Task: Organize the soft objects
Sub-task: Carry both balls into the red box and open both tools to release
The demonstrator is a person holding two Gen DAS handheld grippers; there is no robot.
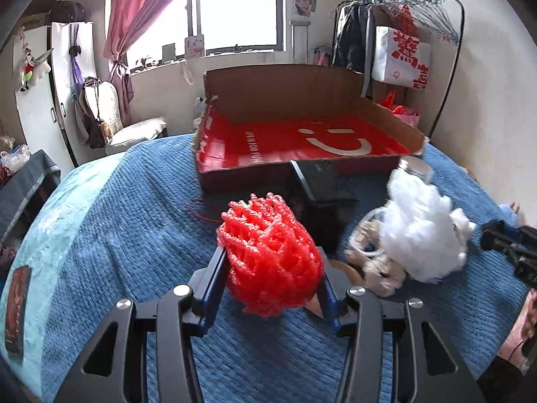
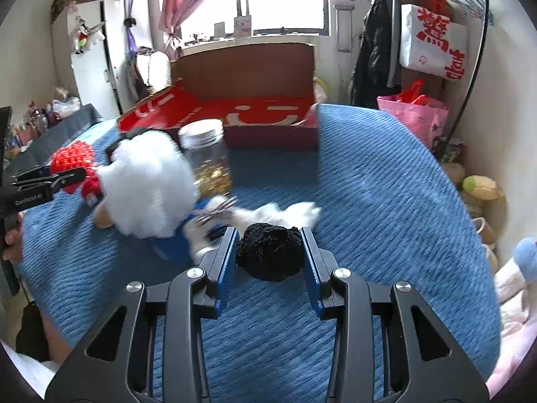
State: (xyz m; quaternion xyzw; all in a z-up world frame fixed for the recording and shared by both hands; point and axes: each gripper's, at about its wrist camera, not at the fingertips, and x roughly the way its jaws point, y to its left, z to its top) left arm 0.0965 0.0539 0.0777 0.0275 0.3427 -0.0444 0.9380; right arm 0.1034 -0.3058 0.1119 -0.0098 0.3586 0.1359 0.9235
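My left gripper (image 1: pixel 272 262) is shut on a red foam net ball (image 1: pixel 270 255) and holds it above the blue bedspread (image 1: pixel 134 221). My right gripper (image 2: pixel 270 238) is shut on a black fuzzy ball (image 2: pixel 268 255) just above the bedspread (image 2: pixel 369 201). A white fluffy ball (image 1: pixel 419 231) lies to the right of the red ball, also in the right wrist view (image 2: pixel 147 184). An open cardboard box with a red lining (image 1: pixel 302 141) stands at the far side of the bed, also in the right wrist view (image 2: pixel 248 114). The left gripper with the red ball (image 2: pixel 72 164) shows at the left there.
A glass jar with a metal lid (image 2: pixel 208 158) stands behind the white ball. A black box (image 1: pixel 322 201) sits before the cardboard box. A white furry toy (image 2: pixel 268 215) and a beige plush (image 1: pixel 379 268) lie on the bed. A clothes rack (image 1: pixel 402 50) stands at back right.
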